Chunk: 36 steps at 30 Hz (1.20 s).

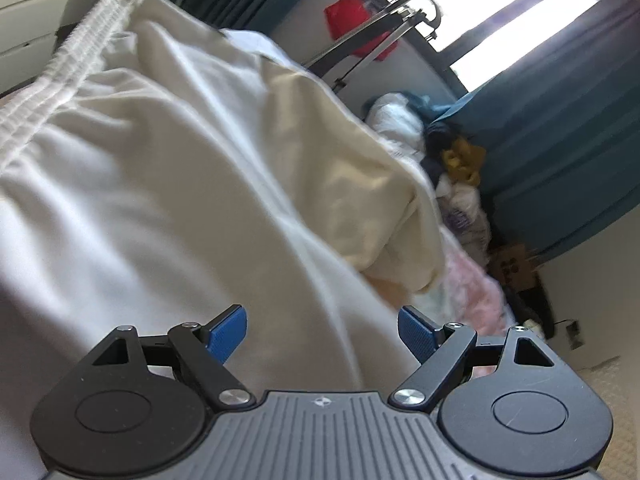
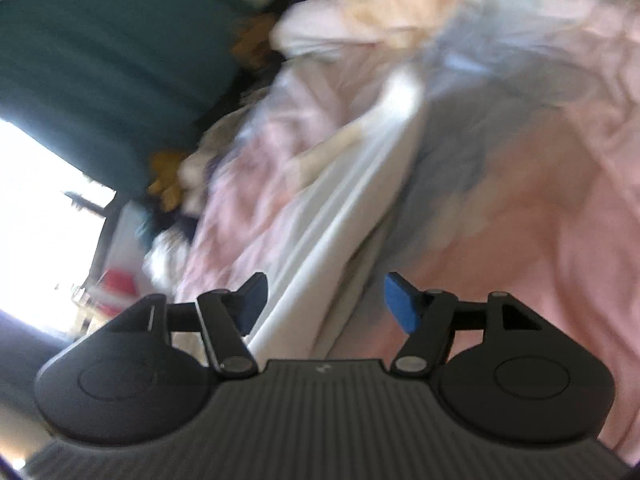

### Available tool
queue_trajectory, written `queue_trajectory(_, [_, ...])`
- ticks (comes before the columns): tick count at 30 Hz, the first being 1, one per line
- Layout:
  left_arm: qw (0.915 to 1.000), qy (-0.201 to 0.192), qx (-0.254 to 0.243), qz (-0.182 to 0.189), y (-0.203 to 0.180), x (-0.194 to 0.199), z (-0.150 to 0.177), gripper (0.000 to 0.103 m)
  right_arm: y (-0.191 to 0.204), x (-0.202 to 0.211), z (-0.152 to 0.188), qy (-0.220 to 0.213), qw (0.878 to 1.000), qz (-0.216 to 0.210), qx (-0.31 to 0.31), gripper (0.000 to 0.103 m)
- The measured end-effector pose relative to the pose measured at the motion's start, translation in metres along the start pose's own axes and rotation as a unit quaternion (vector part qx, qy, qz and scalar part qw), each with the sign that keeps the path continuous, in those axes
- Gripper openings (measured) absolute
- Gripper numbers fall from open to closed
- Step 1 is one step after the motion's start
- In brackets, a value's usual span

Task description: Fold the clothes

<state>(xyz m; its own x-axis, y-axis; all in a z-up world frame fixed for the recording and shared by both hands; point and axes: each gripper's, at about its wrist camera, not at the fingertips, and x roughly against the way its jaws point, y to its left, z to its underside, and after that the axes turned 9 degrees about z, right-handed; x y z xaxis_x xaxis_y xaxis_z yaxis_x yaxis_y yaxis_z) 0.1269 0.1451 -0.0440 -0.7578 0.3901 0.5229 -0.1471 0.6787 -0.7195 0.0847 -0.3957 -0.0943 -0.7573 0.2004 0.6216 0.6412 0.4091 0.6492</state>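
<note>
A white garment (image 1: 160, 184) with a ribbed elastic waistband (image 1: 60, 68) fills the left wrist view, lying rumpled on the bed. My left gripper (image 1: 322, 334) is open just above its cloth, holding nothing. In the blurred right wrist view a long white pleated stretch of the garment (image 2: 340, 208) runs diagonally over a pink and pale blue bedspread (image 2: 540, 220). My right gripper (image 2: 326, 304) is open, its blue pads either side of that white edge, not closed on it.
A pile of other clothes (image 1: 452, 160) lies by a teal curtain (image 1: 560, 128) and a bright window (image 1: 520, 32). A metal rack (image 1: 380, 40) with a red item (image 1: 352, 20) stands behind. A cardboard box (image 1: 516, 268) sits on the floor.
</note>
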Motion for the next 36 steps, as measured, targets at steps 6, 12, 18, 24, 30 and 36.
queue_trajectory(6, [0.9959,0.037,0.082,0.001,0.034,0.029,0.015,0.085,0.004,-0.005,0.022,0.055,0.997,0.000,0.059,0.068])
queue_trajectory(12, [0.9916,0.019,0.124,-0.030,0.057,0.041,0.013,0.085,0.003,-0.007,0.020,0.037,0.998,0.007,0.053,0.068])
queue_trajectory(18, [0.9797,-0.007,0.198,-0.029,0.090,0.022,0.004,0.058,-0.024,-0.022,0.009,0.038,0.998,-0.017,-0.047,0.068])
queue_trajectory(24, [0.9747,-0.050,0.217,-0.011,0.095,0.034,-0.012,0.007,-0.047,-0.036,-0.008,0.018,0.989,-0.036,-0.144,0.068])
queue_trajectory(30, [0.9822,-0.082,0.168,-0.013,0.073,0.086,-0.022,0.005,-0.056,-0.033,-0.020,-0.019,0.985,-0.049,-0.166,0.067])
queue_trajectory(36, [0.9775,-0.116,0.175,-0.008,0.084,0.117,-0.014,0.006,-0.070,-0.030,-0.049,-0.046,0.988,-0.013,-0.144,0.068])
